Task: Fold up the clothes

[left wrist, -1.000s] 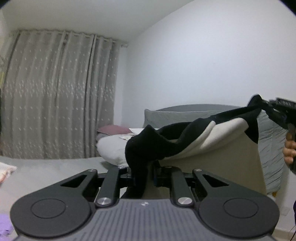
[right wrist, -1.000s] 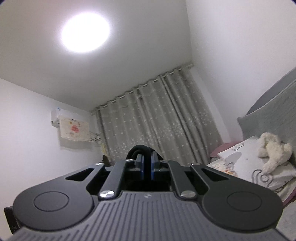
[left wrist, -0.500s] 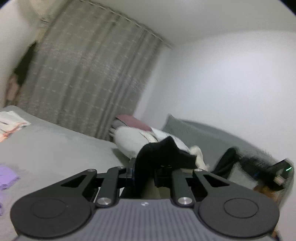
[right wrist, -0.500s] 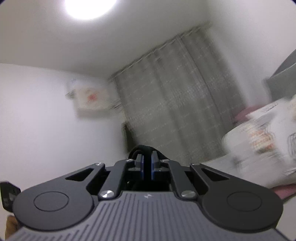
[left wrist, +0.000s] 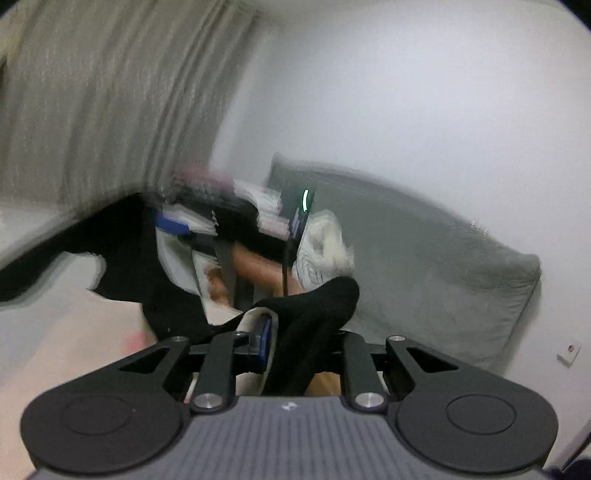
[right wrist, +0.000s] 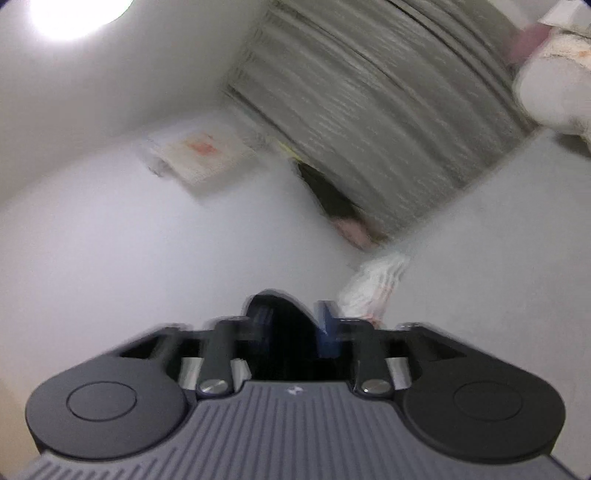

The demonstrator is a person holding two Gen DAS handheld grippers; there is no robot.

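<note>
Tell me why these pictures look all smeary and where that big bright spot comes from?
Left wrist view: the curtain and the bedding look streaked, which suggests a moving camera; the black garment close to the lens stays fairly sharp. Right wrist view: everything smears too, and a ceiling light glares white in the top left corner. Both views bend straight lines, fisheye style.

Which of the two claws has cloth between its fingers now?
The left claw: the black garment sits between its opening fingers. The right claw, also opening, holds nothing.
</note>
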